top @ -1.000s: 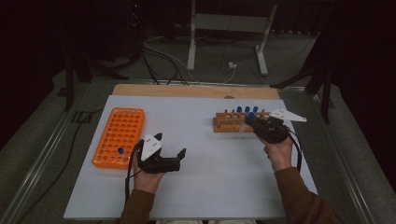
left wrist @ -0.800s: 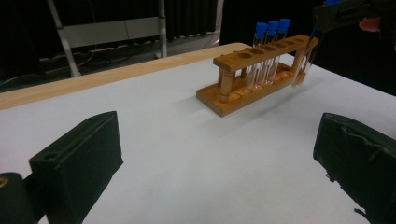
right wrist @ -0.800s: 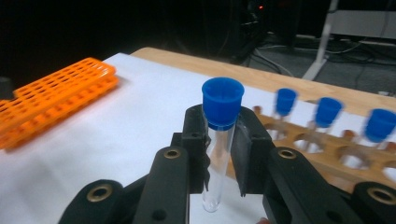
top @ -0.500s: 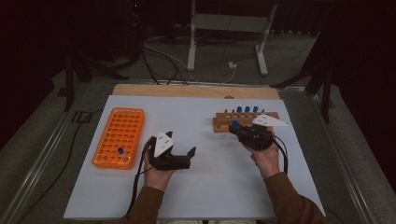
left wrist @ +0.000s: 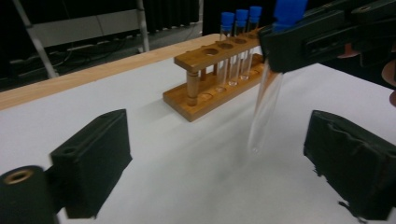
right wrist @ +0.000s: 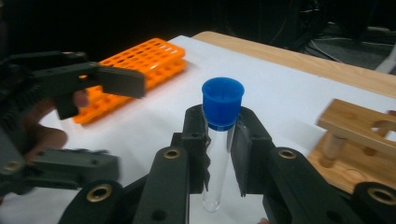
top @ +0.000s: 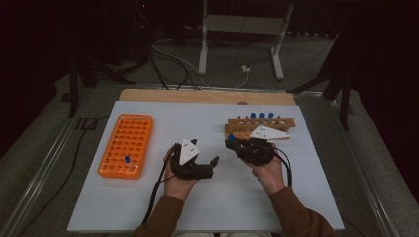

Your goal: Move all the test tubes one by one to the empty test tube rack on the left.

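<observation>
Now right gripper clamped on test tube (blue-capped), upright.

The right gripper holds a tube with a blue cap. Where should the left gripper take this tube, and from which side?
Probably on the bare glass below the right gripper, which clamps the tube just under its cap. The lower glass hangs free above the table. The left gripper is open and faces it, so it can come in level, one jaw on each side, and close across the round body.

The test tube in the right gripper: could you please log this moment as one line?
right gripper: shut on test tube | left gripper: open, jaws just closing slightly, nothing between | wooden rack: three tubes
</observation>
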{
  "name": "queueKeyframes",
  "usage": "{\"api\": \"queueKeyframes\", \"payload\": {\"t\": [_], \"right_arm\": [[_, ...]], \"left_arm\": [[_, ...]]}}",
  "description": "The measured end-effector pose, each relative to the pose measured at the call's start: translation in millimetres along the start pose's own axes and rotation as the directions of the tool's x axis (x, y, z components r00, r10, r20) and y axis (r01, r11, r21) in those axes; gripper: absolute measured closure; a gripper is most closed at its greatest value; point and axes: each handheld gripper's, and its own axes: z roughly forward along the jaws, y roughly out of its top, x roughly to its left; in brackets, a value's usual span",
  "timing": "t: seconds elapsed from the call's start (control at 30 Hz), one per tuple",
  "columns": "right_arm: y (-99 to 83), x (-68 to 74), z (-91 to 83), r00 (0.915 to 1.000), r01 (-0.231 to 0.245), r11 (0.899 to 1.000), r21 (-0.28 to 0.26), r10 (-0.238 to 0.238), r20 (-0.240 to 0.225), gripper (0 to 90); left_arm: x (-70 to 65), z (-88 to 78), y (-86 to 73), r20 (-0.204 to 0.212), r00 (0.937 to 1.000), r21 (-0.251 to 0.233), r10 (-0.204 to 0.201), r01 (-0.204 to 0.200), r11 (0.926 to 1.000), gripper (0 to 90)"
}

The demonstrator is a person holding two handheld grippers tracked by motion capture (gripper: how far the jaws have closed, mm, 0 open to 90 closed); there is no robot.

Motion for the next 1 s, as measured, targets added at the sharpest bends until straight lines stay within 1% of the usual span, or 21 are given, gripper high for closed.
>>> {"api": "queueKeyframes", "payload": {"t": [0.07, 0.13, 0.3, 0.43, 0.5, 0.57, 0.8, 0.87, 1.0], "right_arm": [[0.2, 4.3, 2.0, 0.9999, 0.006, 1.0, 0.006, -0.006, -0.011, 76.8], [0.5, 8.6, 4.0, 0.9997, 0.015, 1.0, 0.006, -0.015, -0.021, 76.8], [2.7, 17.8, 6.9, 0.9984, 0.032, 0.999, 0.007, -0.032, -0.046, 76.7], [3.3, 21.8, 8.6, 0.9975, 0.04, 0.999, 0.015, -0.039, -0.059, 76.8], [3.1, 23.1, 9.4, 0.997, 0.043, 0.999, 0.017, -0.042, -0.065, 76.8], [2.9, 23.7, 9.9, 0.9967, 0.044, 0.999, 0.017, -0.042, -0.07, 76.8], [2.6, 25.6, 11.6, 0.9954, 0.05, 0.998, 0.024, -0.048, -0.084, 76.8], [2.7, 26.1, 11.7, 0.9952, 0.051, 0.998, 0.025, -0.049, -0.085, 76.7], [2.0, 24.6, 11.5, 0.995, 0.046, 0.999, 0.028, -0.043, -0.09, 76.4]], "left_arm": [[-2.0, 1.4, 0.6, 0.009, 0.9999, -0.004, 0.006, -0.006, 1.0, 16.5], [-4.2, 3.3, 0.9, 0.017, 0.9998, -0.003, 0.014, -0.014, 0.9999, 19.7], [-8.5, 6.5, 0.6, 0.047, 0.9985, 0.001, 0.03, -0.03, 0.9996, 37.8], [-9.0, 6.6, 0.2, 0.079, 0.9964, -0.003, 0.033, -0.033, 0.9995, 52.2], [-9.1, 6.8, 0.1, 0.093, 0.995, -0.003, 0.035, -0.035, 0.9994, 57.7], [-9.0, 7.5, -0.2, 0.103, 0.994, 0.004, 0.038, -0.039, 0.9992, 62.2], [-10.1, 9.6, -1.3, 0.135, 0.9898, 0.012, 0.046, -0.048, 0.9988, 72.7], [-10.1, 10.2, -1.9, 0.132, 0.9903, 0.013, 0.044, -0.046, 0.9988, 76.5], [-9.3, 10.9, -2.1, 0.138, 0.9896, 0.017, 0.042, -0.045, 0.9989, 78.0]]}}
